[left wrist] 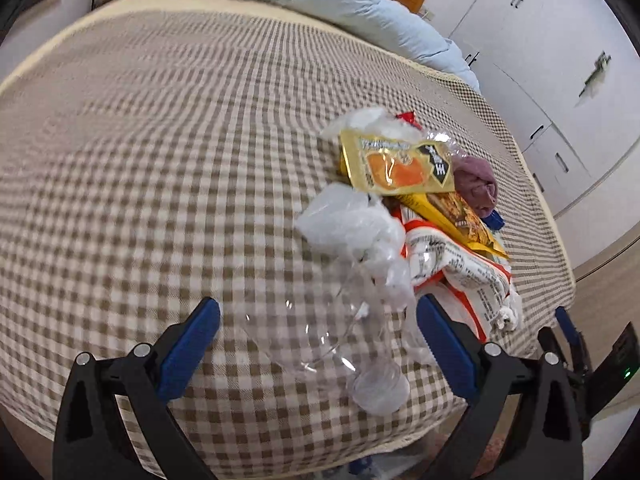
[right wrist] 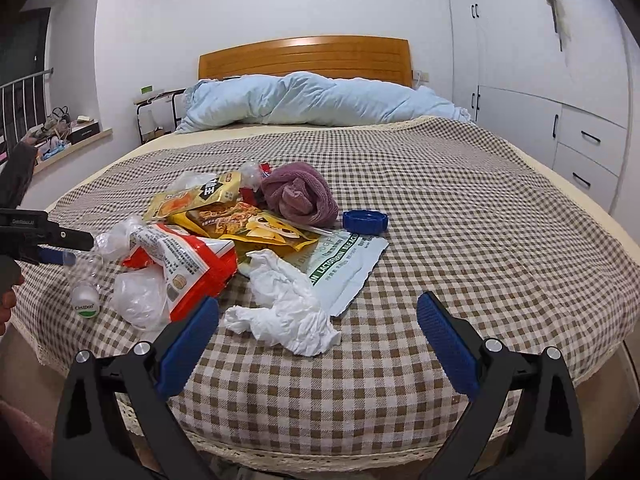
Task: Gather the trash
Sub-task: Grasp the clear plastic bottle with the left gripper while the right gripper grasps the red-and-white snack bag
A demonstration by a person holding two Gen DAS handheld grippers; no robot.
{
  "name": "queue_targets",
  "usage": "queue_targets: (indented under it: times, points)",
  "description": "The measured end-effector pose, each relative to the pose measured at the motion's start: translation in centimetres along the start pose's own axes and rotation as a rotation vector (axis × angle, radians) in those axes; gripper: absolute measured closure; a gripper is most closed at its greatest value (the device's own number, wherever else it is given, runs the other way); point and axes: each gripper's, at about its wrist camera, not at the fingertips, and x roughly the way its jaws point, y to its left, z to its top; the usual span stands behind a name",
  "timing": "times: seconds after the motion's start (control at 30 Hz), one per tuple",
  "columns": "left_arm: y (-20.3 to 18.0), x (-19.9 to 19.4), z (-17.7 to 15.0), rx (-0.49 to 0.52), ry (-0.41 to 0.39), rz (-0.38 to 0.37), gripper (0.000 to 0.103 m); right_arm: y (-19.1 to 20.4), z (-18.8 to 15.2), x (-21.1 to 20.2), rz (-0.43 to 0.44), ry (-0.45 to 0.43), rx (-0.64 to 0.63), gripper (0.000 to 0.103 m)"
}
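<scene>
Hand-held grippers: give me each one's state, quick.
Left hand-held gripper: open, straddling the clear plastic bottle, not clamped.
Right hand-held gripper: open, empty, above the crumpled tissue.

Bed [right wrist: 460, 208] under brown checked cover; on it snack wrappers [right wrist: 224, 216], crumpled tissue [right wrist: 284, 300], clear bottle [right wrist: 85, 280], blue cap [right wrist: 365, 221], purple towel [right wrist: 298, 194], blue duvet [right wrist: 320, 98].

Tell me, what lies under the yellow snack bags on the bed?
Under the yellow snack bags a pale green printed bag sticks out, with crumpled white tissue on its near edge. What lies beneath the pile's middle is covered.
</scene>
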Motion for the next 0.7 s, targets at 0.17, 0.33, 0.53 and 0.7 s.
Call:
queue_targets:
  times: [0.17,0.33,0.53,0.7]
  points:
    - [1.5,0.8,0.6,-0.109,0.037,-0.118,0.019,0.4,-0.5,-0.9,-0.014,-0.007,0.0,0.008]
    - [2.2,-0.1,0.4,-0.125,0.027,-0.135,0.039,1.0,-0.4,-1.9,-0.039,-0.007,-0.016,0.008]
    - [0.7,-2.4,-0.2,-0.024,-0.071,-0.059,0.041,3.3,0.5,-2.0,-0.054,-0.005,-0.091,0.008]
    - [-0.3,-5.2,-0.3,0.012,-0.202,-0.093,0.041,6.7,1.8,-0.3,-0.027,0.025,-0.166,0.008]
